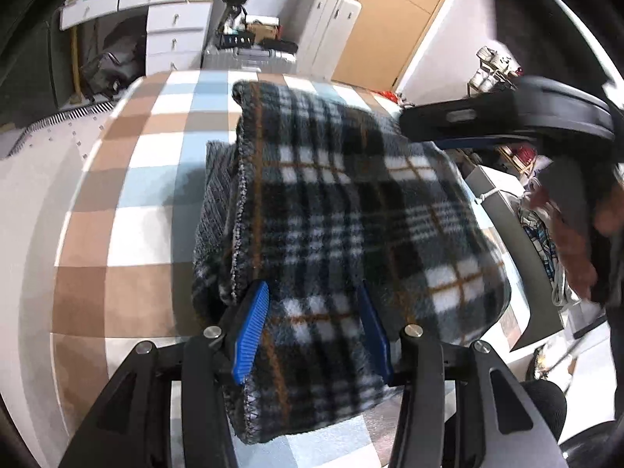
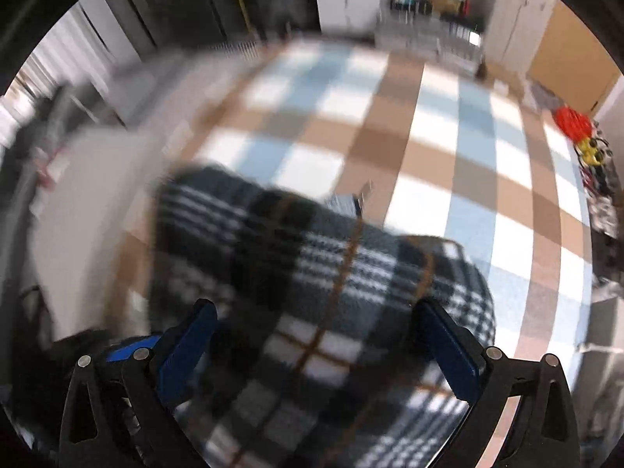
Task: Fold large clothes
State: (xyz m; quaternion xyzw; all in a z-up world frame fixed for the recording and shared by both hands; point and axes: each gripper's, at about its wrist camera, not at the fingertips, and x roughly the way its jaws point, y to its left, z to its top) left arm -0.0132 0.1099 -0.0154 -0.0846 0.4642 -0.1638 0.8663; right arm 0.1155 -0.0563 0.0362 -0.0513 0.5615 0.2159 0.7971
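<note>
A folded dark plaid fleece garment (image 1: 343, 210) with white and orange lines lies on the checked brown, blue and white bed cover (image 1: 128, 202). My left gripper (image 1: 312, 312) has its blue fingers (image 1: 249, 331) spread either side of the garment's near edge, over the folded stack. The right gripper's black body (image 1: 503, 117) shows at the garment's far right. In the blurred right wrist view the garment (image 2: 319, 304) fills the lower middle, and my right gripper (image 2: 312, 335) stands wide open above it, blue fingers (image 2: 448, 351) apart.
White drawers (image 1: 175, 35), a suitcase (image 1: 249, 58) and a cabinet (image 1: 327, 27) stand beyond the bed's far end. A wooden door (image 1: 390, 27) is at the back right. Boxes and clutter (image 1: 546, 241) sit right of the bed. Red and yellow items (image 2: 577, 132) lie at the right.
</note>
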